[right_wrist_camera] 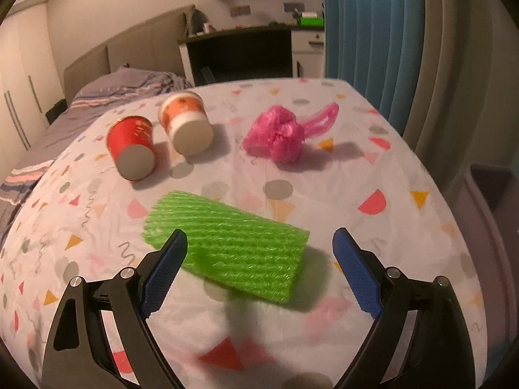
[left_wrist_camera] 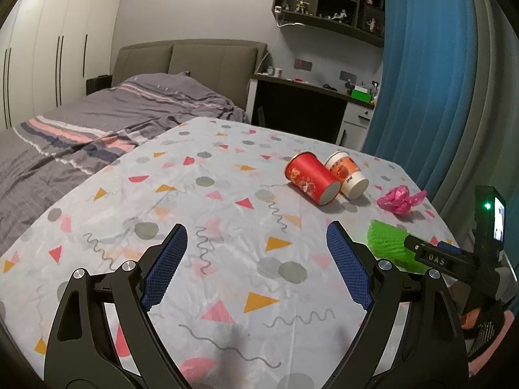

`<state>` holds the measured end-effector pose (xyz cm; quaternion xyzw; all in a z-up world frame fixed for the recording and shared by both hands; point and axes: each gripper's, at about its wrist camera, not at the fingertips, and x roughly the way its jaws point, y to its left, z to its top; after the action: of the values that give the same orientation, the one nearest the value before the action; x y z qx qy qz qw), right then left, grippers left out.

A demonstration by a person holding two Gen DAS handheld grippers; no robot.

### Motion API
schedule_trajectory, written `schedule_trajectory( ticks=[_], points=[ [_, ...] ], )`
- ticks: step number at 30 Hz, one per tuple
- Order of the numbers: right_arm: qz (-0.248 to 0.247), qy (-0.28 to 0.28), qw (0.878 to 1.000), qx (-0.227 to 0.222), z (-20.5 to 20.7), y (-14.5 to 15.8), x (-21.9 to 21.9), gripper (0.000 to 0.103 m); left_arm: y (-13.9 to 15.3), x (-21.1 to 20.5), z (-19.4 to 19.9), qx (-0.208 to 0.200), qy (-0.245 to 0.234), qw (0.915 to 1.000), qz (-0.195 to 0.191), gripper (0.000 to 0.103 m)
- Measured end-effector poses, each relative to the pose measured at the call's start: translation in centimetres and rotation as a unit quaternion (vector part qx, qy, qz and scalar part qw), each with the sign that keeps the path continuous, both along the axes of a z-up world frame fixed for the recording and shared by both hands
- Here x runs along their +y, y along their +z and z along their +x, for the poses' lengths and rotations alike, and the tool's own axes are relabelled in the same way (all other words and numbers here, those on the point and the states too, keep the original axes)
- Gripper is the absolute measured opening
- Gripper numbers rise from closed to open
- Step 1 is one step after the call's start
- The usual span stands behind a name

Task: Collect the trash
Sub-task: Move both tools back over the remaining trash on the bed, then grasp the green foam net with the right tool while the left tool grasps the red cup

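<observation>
A green foam net sleeve (right_wrist_camera: 227, 253) lies on the patterned tablecloth (right_wrist_camera: 356, 162), just ahead of my open right gripper (right_wrist_camera: 259, 240); its near part sits between the fingers. A red paper cup (right_wrist_camera: 133, 146) and an orange-and-white paper cup (right_wrist_camera: 186, 123) lie on their sides behind it. A crumpled pink plastic bag (right_wrist_camera: 282, 133) lies to the right. In the left wrist view my left gripper (left_wrist_camera: 256, 236) is open and empty over bare cloth, with the red cup (left_wrist_camera: 311, 178), the orange cup (left_wrist_camera: 347, 175), the pink bag (left_wrist_camera: 400, 201) and the green sleeve (left_wrist_camera: 386, 243) ahead to the right.
A bed with grey striped bedding (left_wrist_camera: 97, 123) adjoins the table on the left. A blue curtain (left_wrist_camera: 421, 81) hangs at the right. A dark desk (left_wrist_camera: 301, 103) stands behind. A grey bin (right_wrist_camera: 493, 194) stands past the table's right edge. The right gripper's body (left_wrist_camera: 480, 253) shows in the left view.
</observation>
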<state>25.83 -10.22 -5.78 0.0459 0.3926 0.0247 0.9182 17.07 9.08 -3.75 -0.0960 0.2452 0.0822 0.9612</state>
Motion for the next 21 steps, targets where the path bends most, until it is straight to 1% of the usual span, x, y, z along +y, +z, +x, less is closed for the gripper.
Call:
schedule_trajectory(
  ticks=[2, 4, 6, 7, 8, 10, 12, 13, 14, 16, 18, 21],
  points=[
    [0.003, 0.002, 1.000, 0.023, 0.6, -0.6, 0.0, 0.081, -0.2, 0.1, 0.2, 0.003, 0.000, 1.0000, -0.001, 0.086],
    [0.013, 0.008, 0.999, 0.039, 1.0, -1.1, -0.2, 0.068, -0.4, 0.1, 0.4, 0.006, -0.001, 1.0000, -0.002, 0.086],
    [0.027, 0.012, 0.999, 0.045, 1.0, -1.4, -0.5, 0.065, -0.4, 0.1, 0.4, 0.006, -0.003, 1.0000, -0.002, 0.086],
    [0.034, 0.014, 0.998, 0.044, 1.0, -1.4, -0.6, 0.059, -0.4, 0.0, 0.4, 0.006, -0.004, 1.0000, -0.002, 0.086],
    [0.041, 0.015, 0.998, 0.043, 0.9, -1.4, -0.8, 0.056, -0.4, -0.1, 0.4, 0.006, -0.005, 1.0000, -0.002, 0.086],
    [0.051, 0.015, 0.998, 0.041, 0.8, -1.4, -1.1, 0.046, -0.4, -0.1, 0.4, 0.007, -0.005, 1.0000, -0.002, 0.086],
    [0.056, 0.018, 0.998, 0.038, 0.7, -1.3, -1.1, 0.042, -0.4, -0.2, 0.4, 0.008, -0.006, 1.0000, -0.002, 0.086],
    [0.057, 0.019, 0.998, 0.036, 0.7, -1.2, -1.1, 0.035, -0.3, -0.3, 0.4, 0.008, -0.007, 0.9999, -0.001, 0.086],
    [0.056, 0.022, 0.998, 0.032, 0.6, -1.1, -1.0, 0.033, -0.3, -0.4, 0.4, 0.007, -0.008, 0.9999, 0.000, 0.086],
    [0.054, 0.029, 0.998, 0.025, 0.5, -0.8, -0.8, 0.021, 0.0, -0.7, 0.3, 0.006, -0.010, 0.9999, 0.004, 0.086],
    [0.052, 0.034, 0.998, 0.014, 0.1, -0.5, -0.6, 0.015, 0.2, -1.0, 0.3, 0.005, -0.011, 0.9999, 0.007, 0.086],
    [0.055, 0.037, 0.998, 0.000, -0.4, -0.1, -0.6, 0.013, 0.7, -1.5, 0.4, 0.004, -0.016, 0.9998, 0.007, 0.086]
  ],
)
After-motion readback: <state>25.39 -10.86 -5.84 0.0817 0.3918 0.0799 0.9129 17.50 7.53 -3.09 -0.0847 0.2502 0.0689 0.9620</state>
